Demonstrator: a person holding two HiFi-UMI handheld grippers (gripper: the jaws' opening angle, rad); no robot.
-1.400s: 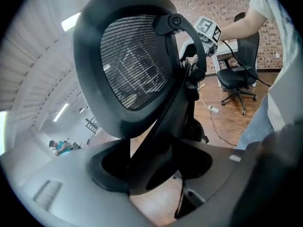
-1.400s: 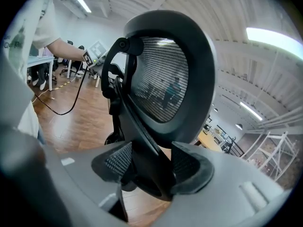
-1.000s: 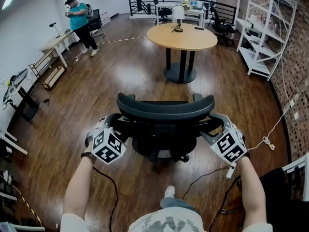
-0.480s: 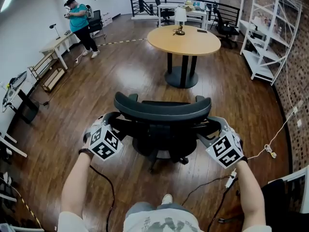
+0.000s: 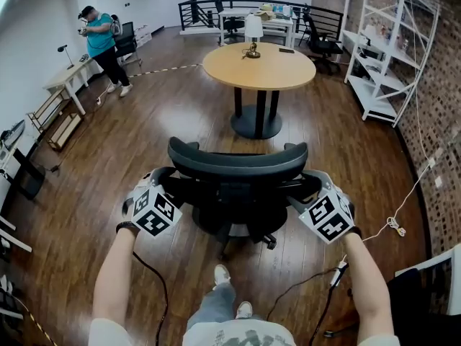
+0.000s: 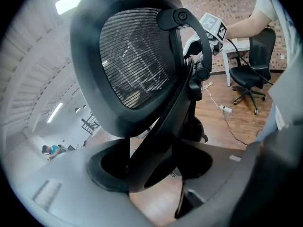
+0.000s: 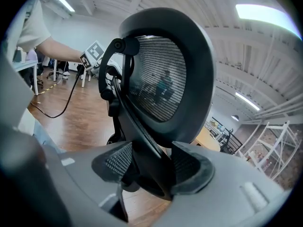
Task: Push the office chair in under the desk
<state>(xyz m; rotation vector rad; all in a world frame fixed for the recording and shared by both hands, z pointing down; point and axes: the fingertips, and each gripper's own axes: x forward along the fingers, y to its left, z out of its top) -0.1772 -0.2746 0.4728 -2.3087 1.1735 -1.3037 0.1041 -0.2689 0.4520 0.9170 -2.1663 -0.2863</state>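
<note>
A black office chair (image 5: pixel 238 166) with a mesh back stands on the wood floor, its back toward me. My left gripper (image 5: pixel 167 186) grips the left side of the back frame and my right gripper (image 5: pixel 306 187) grips the right side. In the left gripper view the jaws (image 6: pixel 151 167) close around a black strut (image 6: pixel 163 126) below the mesh back (image 6: pixel 132 60). The right gripper view shows the same: the jaws (image 7: pixel 149 167) clamp a dark strut (image 7: pixel 142 141) under the mesh (image 7: pixel 158 79). A round wooden table (image 5: pixel 258 65) stands straight ahead, beyond the chair.
A person (image 5: pixel 101 45) stands at the far left beside a narrow desk (image 5: pixel 68 74). White shelves (image 5: pixel 389 49) line the brick wall on the right. Cables (image 5: pixel 392 225) trail over the floor at the right. Another office chair (image 6: pixel 253 65) stands behind me.
The chair has rolled forward toward the round table with both grippers still on its back frame. My feet have stepped after it.
</note>
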